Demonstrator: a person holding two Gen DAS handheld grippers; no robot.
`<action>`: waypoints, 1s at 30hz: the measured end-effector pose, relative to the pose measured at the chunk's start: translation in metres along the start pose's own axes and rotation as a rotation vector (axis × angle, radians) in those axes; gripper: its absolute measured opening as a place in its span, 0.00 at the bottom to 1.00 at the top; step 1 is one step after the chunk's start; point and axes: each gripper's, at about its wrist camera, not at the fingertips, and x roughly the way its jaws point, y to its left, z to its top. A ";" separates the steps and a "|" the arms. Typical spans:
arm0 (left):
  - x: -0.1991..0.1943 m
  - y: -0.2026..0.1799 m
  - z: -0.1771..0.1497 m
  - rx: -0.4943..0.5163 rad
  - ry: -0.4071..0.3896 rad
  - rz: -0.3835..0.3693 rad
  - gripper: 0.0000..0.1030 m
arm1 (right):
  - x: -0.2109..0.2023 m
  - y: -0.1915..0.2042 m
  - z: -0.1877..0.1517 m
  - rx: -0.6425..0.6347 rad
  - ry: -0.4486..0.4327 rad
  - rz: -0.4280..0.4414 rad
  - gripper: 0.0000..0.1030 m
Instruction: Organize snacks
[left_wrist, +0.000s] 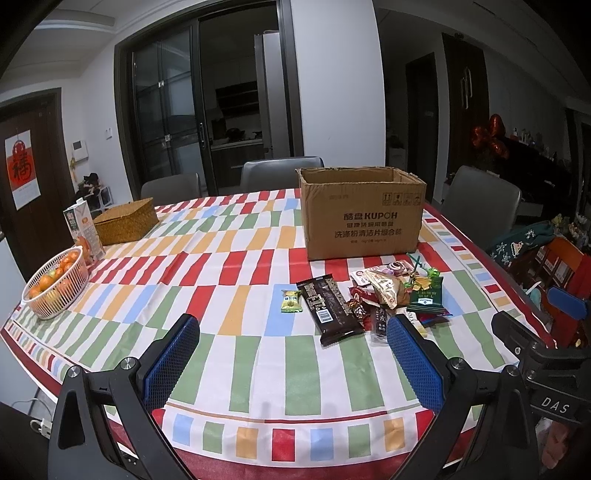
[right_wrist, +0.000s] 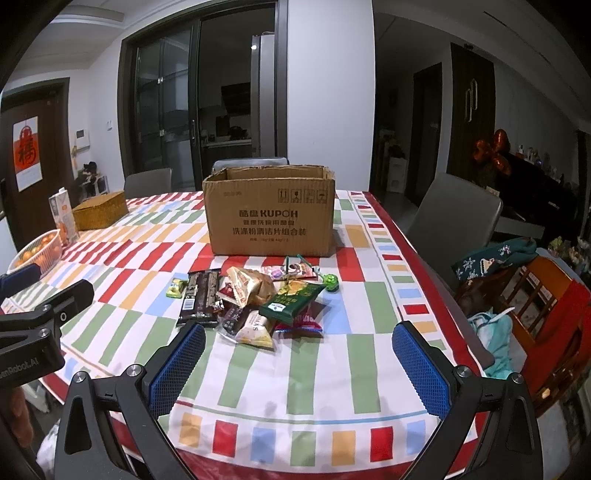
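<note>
Both the left gripper (left_wrist: 291, 332) and the right gripper (right_wrist: 299, 341) hover over the near table edge with blue-padded jaws spread wide, holding nothing. The heap of mixed foil and plastic snack packets (right_wrist: 255, 299) lies untouched on the striped tablecloth (right_wrist: 369, 306), with the open brown cardboard box (right_wrist: 269, 214) at its 12 o'clock. Sorting seemingly hasn't begun; the next move calls for a reach forward to pinch one packet.
</note>
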 end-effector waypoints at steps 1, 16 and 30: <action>0.000 0.000 0.000 0.001 0.001 0.002 1.00 | 0.001 0.000 0.000 0.000 0.002 0.002 1.00; 0.043 -0.005 0.007 0.012 0.046 0.020 1.00 | 0.037 0.000 0.012 -0.016 0.043 0.006 1.00; 0.110 -0.020 0.016 0.045 0.129 -0.014 0.94 | 0.101 0.003 0.029 0.017 0.129 0.003 0.98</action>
